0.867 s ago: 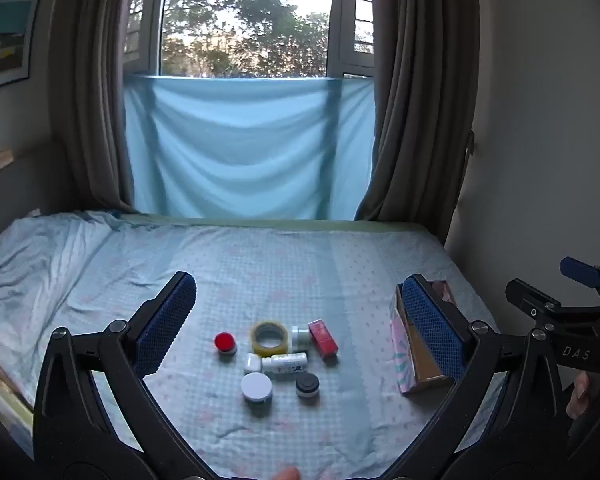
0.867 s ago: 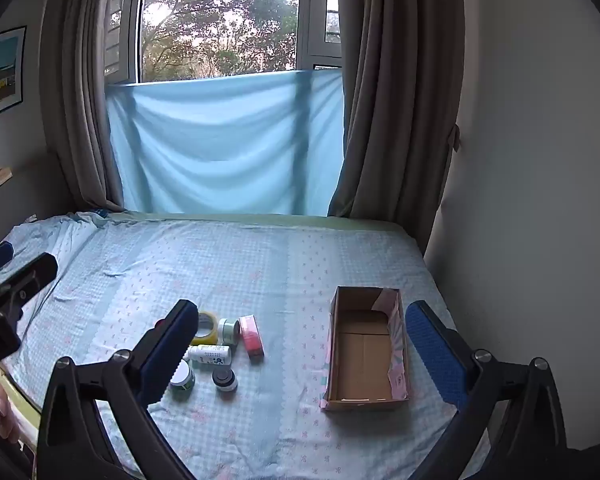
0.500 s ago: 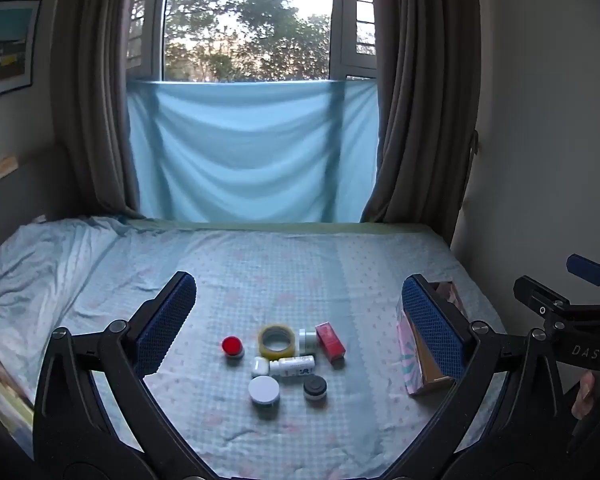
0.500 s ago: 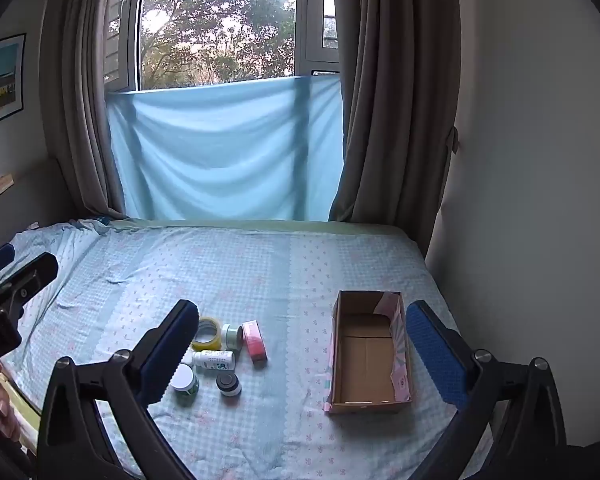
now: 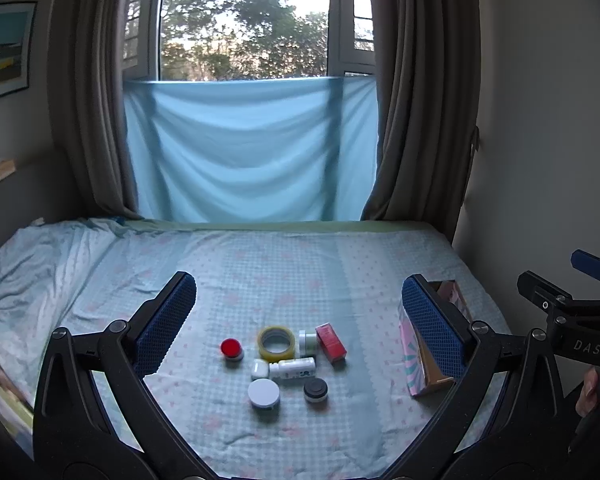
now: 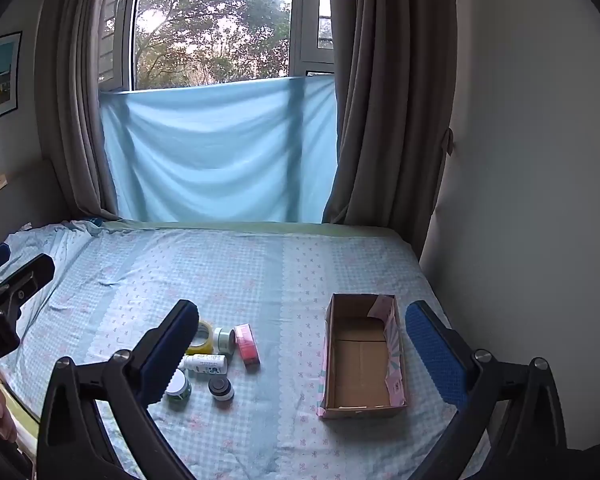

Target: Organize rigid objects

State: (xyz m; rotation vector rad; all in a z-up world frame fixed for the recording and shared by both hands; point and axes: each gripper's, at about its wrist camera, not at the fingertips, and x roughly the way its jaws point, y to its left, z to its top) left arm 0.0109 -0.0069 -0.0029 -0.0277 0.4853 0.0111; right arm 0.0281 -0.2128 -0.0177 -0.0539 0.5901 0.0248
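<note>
Cardboard box [image 6: 362, 360] is sitting empty near the bed's [image 6: 260, 264] right edge; we are holding left tongs [image 5: 300, 322] and right tongs [image 6: 302, 344] agape above it, gripping nothing.

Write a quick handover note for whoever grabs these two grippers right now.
Left gripper: open, empty, above the bed.
Right gripper: open, empty.
Open cardboard box on the blue checked bedsheet: nothing visible inside.
Left of it, a cluster: yellow tape roll, red-capped jar, pink-red carton, white bottle lying flat, white-lidded jar, black-lidded jar.
Nothing is sorted yet; everything remains.
</note>
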